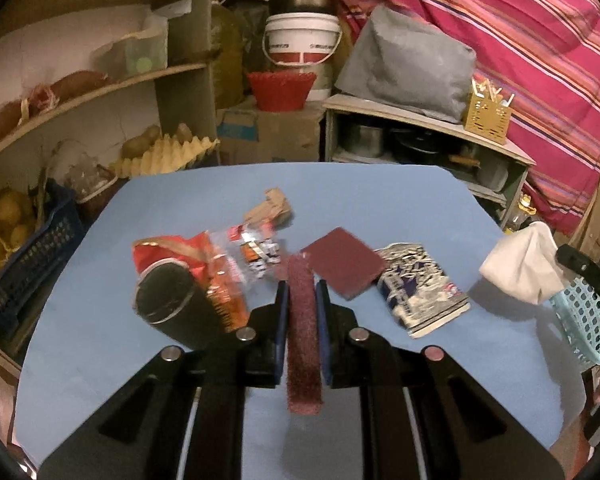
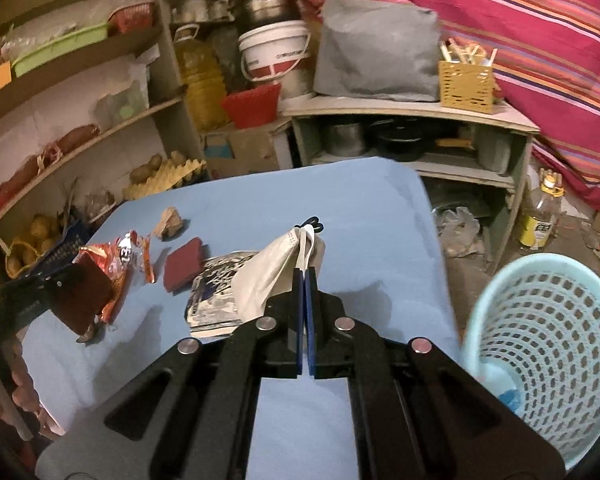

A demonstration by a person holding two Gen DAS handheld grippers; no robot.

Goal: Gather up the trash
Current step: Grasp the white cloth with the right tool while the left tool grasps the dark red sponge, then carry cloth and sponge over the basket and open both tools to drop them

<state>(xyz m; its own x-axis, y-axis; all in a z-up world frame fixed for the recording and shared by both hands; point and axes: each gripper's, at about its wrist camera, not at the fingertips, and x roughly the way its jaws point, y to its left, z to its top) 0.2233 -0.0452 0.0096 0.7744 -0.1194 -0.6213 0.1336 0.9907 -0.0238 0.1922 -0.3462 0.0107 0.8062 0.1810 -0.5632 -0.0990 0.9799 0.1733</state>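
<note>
My left gripper [image 1: 302, 300] clamped on floppy maroon scouring pad [image 1: 303, 344]; right gripper [image 2: 304, 280] pinching light, limp white cloth bag [image 2: 268, 276] by edge; both need firm grip.

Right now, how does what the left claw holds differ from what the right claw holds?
The left claw grips a dark red, coarse scouring pad, stiff, edge-on. The right claw pinches a white face mask, soft, crumpled, hanging loose. Both are clamped and lifted off the blue tabletop.

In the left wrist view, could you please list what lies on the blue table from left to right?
Black tube → orange snack bag → dark red scouring pad → blue-and-white wrapper → white mask → light blue basket.
</note>
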